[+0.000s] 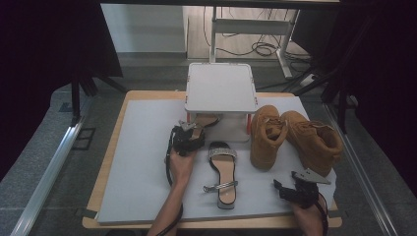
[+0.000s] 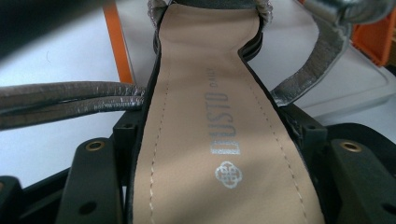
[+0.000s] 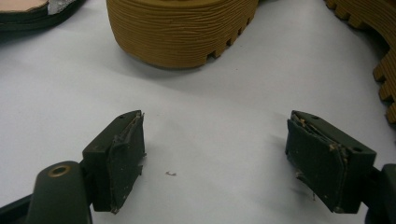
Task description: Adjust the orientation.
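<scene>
One sandal [image 2: 205, 140] was pinched at its heel end by the left gripper [image 1: 189, 132], toe under the white shelf [image 1: 221, 87]. It looked light, flat and bendy, with floppy straps. Far right, the right gripper [image 1: 285, 183] stood wide, holding nothing, near the tan boots [image 1: 295, 135].

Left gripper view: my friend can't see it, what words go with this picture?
A sandal with a tan insole lies gripped between the left gripper's two black jaws. Its silver straps trail out sideways over a white table.
</scene>
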Demonstrator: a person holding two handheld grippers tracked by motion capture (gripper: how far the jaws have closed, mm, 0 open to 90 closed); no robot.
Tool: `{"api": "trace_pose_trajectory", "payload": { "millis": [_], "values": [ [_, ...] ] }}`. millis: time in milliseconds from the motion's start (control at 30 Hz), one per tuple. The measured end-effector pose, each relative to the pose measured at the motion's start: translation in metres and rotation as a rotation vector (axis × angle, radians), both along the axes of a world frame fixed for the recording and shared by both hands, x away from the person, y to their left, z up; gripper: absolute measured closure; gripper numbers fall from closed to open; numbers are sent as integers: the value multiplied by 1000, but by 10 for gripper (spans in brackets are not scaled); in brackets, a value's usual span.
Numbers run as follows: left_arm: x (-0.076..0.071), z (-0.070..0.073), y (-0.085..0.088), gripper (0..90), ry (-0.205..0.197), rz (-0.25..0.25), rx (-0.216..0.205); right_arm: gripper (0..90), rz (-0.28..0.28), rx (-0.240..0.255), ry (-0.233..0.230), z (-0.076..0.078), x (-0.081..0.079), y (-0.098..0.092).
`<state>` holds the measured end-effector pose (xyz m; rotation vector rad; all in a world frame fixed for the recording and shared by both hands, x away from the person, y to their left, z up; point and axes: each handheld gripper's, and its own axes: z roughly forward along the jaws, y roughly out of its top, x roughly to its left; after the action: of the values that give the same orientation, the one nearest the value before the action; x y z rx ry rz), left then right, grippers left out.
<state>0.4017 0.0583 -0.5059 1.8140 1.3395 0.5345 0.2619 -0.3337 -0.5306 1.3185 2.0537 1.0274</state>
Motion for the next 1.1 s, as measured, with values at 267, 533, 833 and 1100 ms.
{"api": "trace_pose_trajectory", "payload": {
  "millis": [267, 533, 833, 1100],
  "values": [
    [9, -1, -5, 383, -4, 24, 17, 206, 0, 0, 0, 0, 0, 0],
    [17, -2, -9, 382, 1, 47, 32, 206, 1, 0, 0, 0, 0, 0],
    [24, -6, -8, 380, 31, 77, 30, 206, 1, 0, -1, 0, 0, 0],
    [24, -7, -2, 342, 71, 56, -17, 207, 1, 0, 0, 0, 0, 0]
  ]
}}
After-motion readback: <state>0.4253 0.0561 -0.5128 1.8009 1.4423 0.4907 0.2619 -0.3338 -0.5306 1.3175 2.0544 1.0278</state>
